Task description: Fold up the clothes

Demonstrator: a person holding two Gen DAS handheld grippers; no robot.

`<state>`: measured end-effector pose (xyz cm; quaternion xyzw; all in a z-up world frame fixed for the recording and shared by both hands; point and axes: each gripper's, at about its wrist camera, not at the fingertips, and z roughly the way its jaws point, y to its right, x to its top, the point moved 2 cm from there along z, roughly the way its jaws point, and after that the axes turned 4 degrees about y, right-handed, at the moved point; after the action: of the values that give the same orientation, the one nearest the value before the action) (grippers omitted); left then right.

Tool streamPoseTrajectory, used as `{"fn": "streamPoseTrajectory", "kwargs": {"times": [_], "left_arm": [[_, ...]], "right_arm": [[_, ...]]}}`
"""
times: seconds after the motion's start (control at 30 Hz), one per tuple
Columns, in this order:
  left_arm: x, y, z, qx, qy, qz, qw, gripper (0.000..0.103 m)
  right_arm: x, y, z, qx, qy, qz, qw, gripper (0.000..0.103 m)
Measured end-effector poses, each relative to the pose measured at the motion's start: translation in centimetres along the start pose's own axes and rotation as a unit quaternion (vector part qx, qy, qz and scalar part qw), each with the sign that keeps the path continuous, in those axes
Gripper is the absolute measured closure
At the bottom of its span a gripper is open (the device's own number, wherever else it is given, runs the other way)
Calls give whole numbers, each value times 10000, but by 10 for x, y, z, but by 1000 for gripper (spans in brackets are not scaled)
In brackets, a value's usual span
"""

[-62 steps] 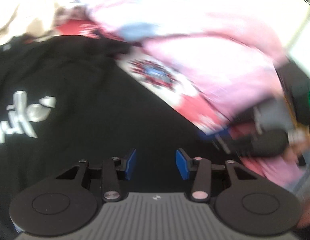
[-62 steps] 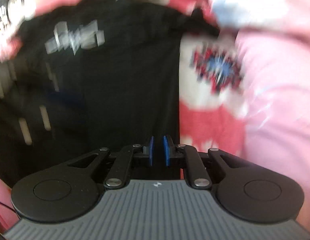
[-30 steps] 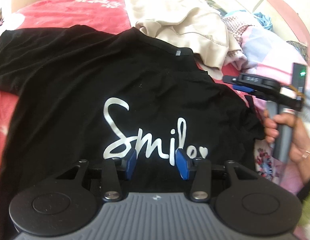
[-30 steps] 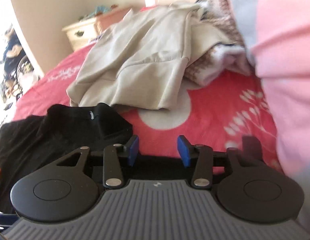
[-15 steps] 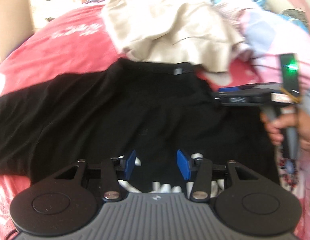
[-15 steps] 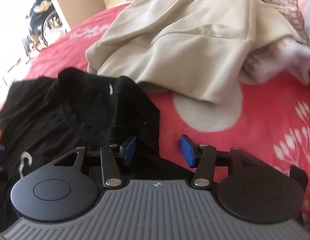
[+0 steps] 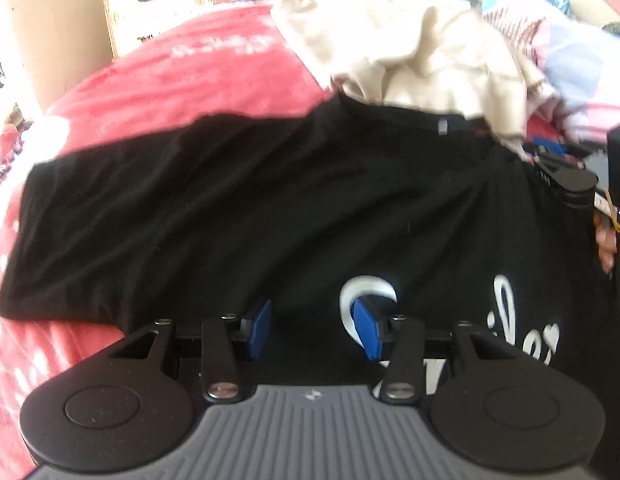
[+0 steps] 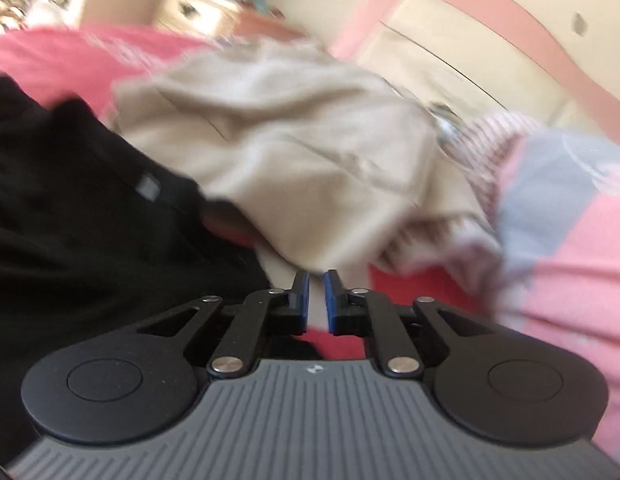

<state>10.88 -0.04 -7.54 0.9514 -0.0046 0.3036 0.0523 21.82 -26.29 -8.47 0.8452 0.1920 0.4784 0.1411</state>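
Observation:
A black T-shirt (image 7: 269, 208) with white lettering (image 7: 506, 300) lies spread on the bed, its collar label (image 7: 442, 126) toward the far side. My left gripper (image 7: 313, 330) hovers open over the shirt's chest, with nothing between its blue pads. At the right edge of the left wrist view a hand (image 7: 604, 240) holds my right gripper (image 7: 544, 158) at the shirt's far right shoulder. In the right wrist view the right gripper (image 8: 318, 300) is closing, its jaws a thin slit apart. Only bedspread shows through that slit. The black shirt (image 8: 69, 220) lies just left of it.
A crumpled beige garment (image 7: 410, 48) (image 8: 289, 152) overlaps the shirt's collar. Pink, blue and striped clothes (image 7: 574, 60) (image 8: 570, 200) are piled to the right. The red patterned bedspread (image 7: 189, 80) lies under it all. A white dresser (image 7: 157, 8) and a pink headboard (image 8: 470, 20) stand behind the bed.
The left gripper has slid left over the shirt, so the lettering now sits lower right. The right gripper's jaws have closed from wide apart to a slit, and its view has rolled.

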Motion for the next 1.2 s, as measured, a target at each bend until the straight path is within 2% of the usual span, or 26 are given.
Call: {"fn": "streamPoseTrajectory", "kwargs": {"times": [0.13, 0.27, 0.4, 0.47, 0.53, 0.57, 0.6, 0.7, 0.77, 0.83, 0.87, 0.93, 1.0, 1.03, 1.07, 1.13, 1.2], "left_arm": [[24, -23, -7, 228, 435, -57, 9988, 56], [57, -46, -3, 655, 750, 190, 9948, 52], [72, -60, 25, 1013, 422, 680, 9916, 50], [70, -66, 43, 1221, 199, 811, 9890, 50], [63, -72, 56, 1505, 192, 839, 9849, 47], [62, -76, 56, 1564, 323, 723, 9845, 42], [62, -81, 56, 1622, 449, 603, 9839, 42], [61, -88, 50, 1775, 648, 179, 9818, 43], [62, -88, 48, 2083, 865, 212, 9740, 44], [62, -91, 40, 2221, 1052, 110, 9693, 45], [63, -91, 34, 2245, 1141, 7, 9678, 46], [62, -92, 21, 2247, 1332, -180, 9651, 47], [60, -89, 6, 2126, 1497, -311, 9651, 47], [59, -86, -1, 2023, 1559, -357, 9662, 47], [57, -81, -8, 1857, 1579, -371, 9691, 47], [52, -70, -19, 1538, 1604, -371, 9743, 47], [46, -56, -28, 1219, 1569, -323, 9795, 47]], "right_arm": [[-2, 40, -2, -11, -2, 1291, 9916, 76], [-7, 67, -9, 394, -49, 2214, 9744, 75], [-17, 81, -27, 909, -79, 2934, 9516, 75], [-21, 77, -29, 1033, -186, 2879, 9519, 75], [-25, 79, -33, 830, -263, 2810, 9557, 75], [-27, 81, -36, 688, -293, 2785, 9575, 75], [-29, 85, -40, 568, -303, 2855, 9562, 75], [-45, 98, -66, 424, -478, 3276, 9427, 75], [-58, 103, -84, 382, -632, 3520, 9331, 73], [-74, 100, -102, 385, -824, 3629, 9274, 69], [-80, 98, -108, 330, -868, 3670, 9256, 68], [-91, 93, -117, 151, -867, 3762, 9224, 57], [-99, 94, -114, -150, -876, 3892, 9168, 55], [-103, 98, -109, -298, -884, 4059, 9091, 55], [-108, 103, -103, -391, -867, 4337, 8960, 55], [-117, 115, -93, -508, -802, 4989, 8614, 55], [-130, 125, -84, -505, -654, 5670, 8195, 55]]}}
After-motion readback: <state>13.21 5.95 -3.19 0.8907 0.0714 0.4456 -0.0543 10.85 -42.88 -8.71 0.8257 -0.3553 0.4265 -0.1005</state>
